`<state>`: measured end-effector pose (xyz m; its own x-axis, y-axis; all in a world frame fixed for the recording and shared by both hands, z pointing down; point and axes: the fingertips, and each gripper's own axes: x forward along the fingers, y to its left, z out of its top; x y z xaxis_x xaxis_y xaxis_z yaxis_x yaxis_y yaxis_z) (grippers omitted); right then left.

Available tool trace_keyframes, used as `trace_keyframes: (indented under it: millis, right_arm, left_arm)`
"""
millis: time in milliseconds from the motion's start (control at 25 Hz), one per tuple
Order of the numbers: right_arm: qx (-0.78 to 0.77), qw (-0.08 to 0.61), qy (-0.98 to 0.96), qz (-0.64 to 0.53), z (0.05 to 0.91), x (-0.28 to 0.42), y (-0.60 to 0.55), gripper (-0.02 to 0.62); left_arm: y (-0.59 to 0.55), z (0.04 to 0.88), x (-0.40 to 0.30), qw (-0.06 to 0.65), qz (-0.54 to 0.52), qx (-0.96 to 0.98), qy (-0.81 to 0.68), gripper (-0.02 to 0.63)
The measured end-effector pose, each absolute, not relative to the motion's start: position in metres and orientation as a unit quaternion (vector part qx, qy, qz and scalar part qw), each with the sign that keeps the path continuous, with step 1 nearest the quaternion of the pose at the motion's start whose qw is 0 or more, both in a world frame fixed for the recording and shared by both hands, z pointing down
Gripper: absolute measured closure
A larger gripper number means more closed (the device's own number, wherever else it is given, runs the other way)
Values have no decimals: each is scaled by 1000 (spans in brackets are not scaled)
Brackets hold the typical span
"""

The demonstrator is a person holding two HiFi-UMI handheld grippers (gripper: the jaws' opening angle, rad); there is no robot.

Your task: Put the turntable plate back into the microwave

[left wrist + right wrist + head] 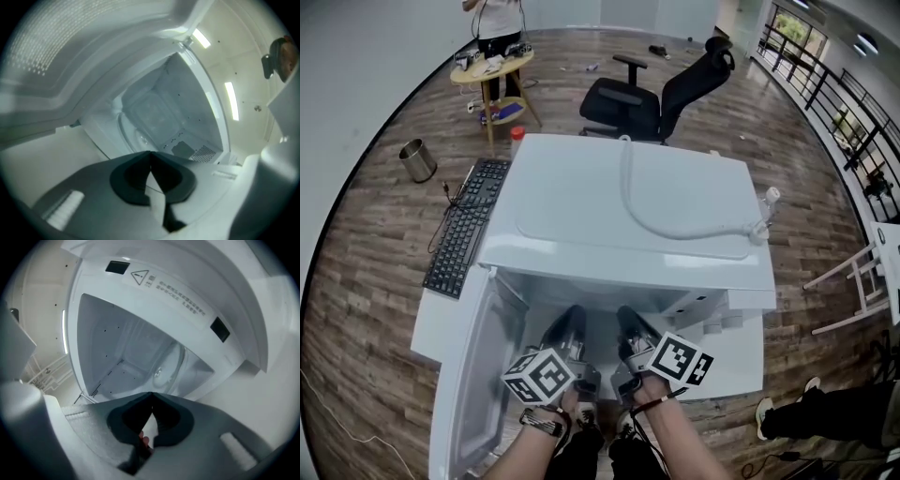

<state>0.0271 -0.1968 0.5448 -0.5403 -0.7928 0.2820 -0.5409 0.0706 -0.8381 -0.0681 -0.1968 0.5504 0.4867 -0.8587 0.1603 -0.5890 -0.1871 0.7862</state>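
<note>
Two dark jaws on the left hand-held gripper are pressing together at their tips with nothing between them, and the right hand-held gripper is holding its own jaws together, empty, in the same way. Side by side they are pointing into the mouth of the white box-shaped microwave. The clear round glass turntable plate is lying on the cavity floor ahead of both, touching neither. The placing is looking nearly done. Doing it well is now a matter of checking that the plate is sitting flat and centred on its hub, which is too faint to confirm. After that comes drawing both straight back, clear of the open white door, without nudging the rim.
</note>
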Motion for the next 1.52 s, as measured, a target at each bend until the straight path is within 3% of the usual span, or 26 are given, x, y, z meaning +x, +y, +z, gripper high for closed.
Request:
trace_keyframes:
  millis: [720,1520]
  right_arm:
    - [-495,26,803,-332,491,49,-172,595]
    - [-507,11,855,-104,366,48,-163,595]
  left_arm:
    - [-178,491,-55,242,-64,833,-494,603]
    - [-163,386,-58,50,-25,870,-491,603]
